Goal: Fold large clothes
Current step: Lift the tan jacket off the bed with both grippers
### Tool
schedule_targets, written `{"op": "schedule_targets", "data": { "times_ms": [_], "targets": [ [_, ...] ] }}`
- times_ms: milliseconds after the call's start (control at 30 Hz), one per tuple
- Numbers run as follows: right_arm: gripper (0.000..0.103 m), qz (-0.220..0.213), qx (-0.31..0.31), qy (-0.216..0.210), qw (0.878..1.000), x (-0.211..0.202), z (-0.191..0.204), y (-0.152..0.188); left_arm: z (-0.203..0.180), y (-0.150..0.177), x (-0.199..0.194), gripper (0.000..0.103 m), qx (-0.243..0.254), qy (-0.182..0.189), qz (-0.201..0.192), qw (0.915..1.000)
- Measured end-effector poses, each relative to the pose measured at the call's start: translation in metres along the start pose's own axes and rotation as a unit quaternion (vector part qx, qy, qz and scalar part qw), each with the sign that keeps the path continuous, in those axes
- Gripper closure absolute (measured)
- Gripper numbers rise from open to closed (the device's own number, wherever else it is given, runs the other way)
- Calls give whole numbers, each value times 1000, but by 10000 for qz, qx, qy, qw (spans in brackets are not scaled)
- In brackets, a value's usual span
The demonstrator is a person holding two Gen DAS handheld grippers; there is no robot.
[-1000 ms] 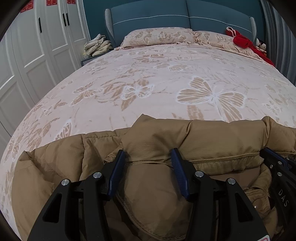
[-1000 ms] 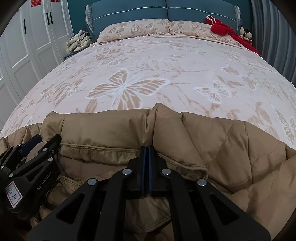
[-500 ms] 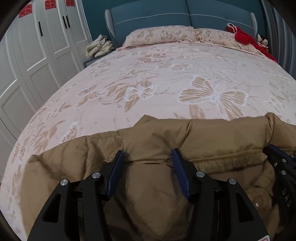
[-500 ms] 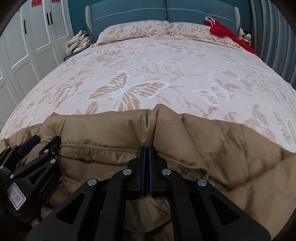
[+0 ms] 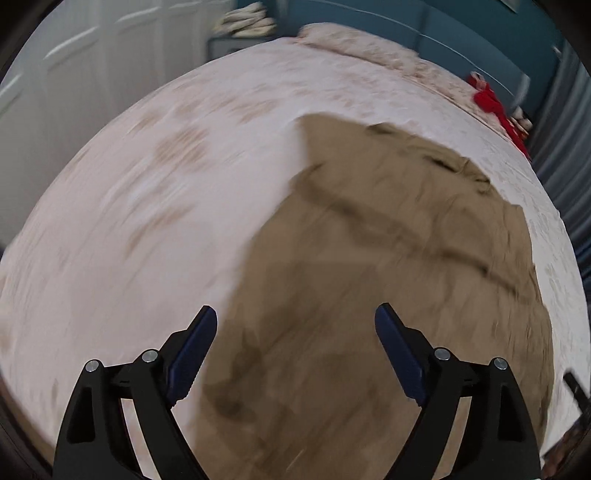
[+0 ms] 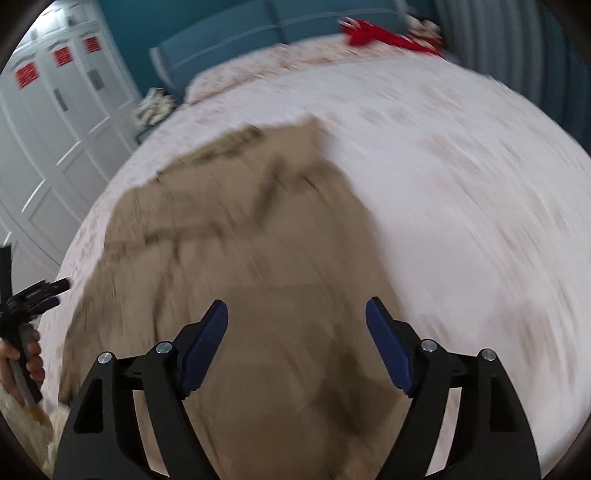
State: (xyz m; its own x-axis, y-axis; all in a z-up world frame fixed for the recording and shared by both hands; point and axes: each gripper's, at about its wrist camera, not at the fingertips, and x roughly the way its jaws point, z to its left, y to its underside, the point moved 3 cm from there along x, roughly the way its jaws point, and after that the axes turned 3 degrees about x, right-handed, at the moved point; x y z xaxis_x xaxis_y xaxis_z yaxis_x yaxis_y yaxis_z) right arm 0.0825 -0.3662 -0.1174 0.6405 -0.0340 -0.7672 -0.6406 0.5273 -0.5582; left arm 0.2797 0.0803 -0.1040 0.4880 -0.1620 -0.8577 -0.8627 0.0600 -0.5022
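A large tan quilted jacket [image 5: 388,258] lies spread flat on the bed, also seen in the right wrist view [image 6: 236,251]. Both views are motion-blurred. My left gripper [image 5: 295,332] is open and empty, held above the jacket's near left part. My right gripper [image 6: 295,325] is open and empty above the jacket's near right part. The left gripper also shows at the left edge of the right wrist view [image 6: 33,295], held in a hand.
The bed [image 5: 129,221] has a pale butterfly-print cover and a blue headboard [image 6: 229,40]. Red cloth [image 6: 384,33] lies by the pillows. White wardrobe doors [image 6: 48,122] stand left of the bed, with folded items [image 5: 247,22] on a bedside stand.
Both grippers have let go of the jacket, opened wide and risen well above it. The right gripper was shut on the fabric before. The jacket now lies spread further up the bed.
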Motion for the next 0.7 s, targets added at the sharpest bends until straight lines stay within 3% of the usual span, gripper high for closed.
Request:
{"op": "schedule_targets", "data": {
  "times_ms": [200,300,367,533,567,600,633,667,700],
  "targets": [
    [28,263,497,161,9983,-29,-41,80,38,69,-18,18,-370,-122,265,9989],
    [28,287,630,185,9974,-23,-41,92,40,88,-12,18,-617,38,387,9973],
    [28,277,764,175,9965,-18,-43,94,41,97,-4,18,-852,361,508,9944],
    [27,297,1308,-19,9910,-9,-49,97,41,108,-2,22,-1141,540,474,9909],
    [30,280,1354,-79,9904,-9,-49,96,39,109,-4,31,-1138,624,490,9903],
    [43,285,1355,-129,9903,-9,-49,96,37,110,-4,46,-1103,706,530,9900],
    [49,320,1346,-147,9903,-9,-48,95,35,110,-5,53,-1062,780,572,9896],
    [60,364,1348,-143,9901,-8,-47,95,32,111,-6,69,-1024,857,602,9892],
    [82,373,1369,-150,9898,-9,-47,94,30,111,-9,92,-977,890,604,9894]
  ]
}}
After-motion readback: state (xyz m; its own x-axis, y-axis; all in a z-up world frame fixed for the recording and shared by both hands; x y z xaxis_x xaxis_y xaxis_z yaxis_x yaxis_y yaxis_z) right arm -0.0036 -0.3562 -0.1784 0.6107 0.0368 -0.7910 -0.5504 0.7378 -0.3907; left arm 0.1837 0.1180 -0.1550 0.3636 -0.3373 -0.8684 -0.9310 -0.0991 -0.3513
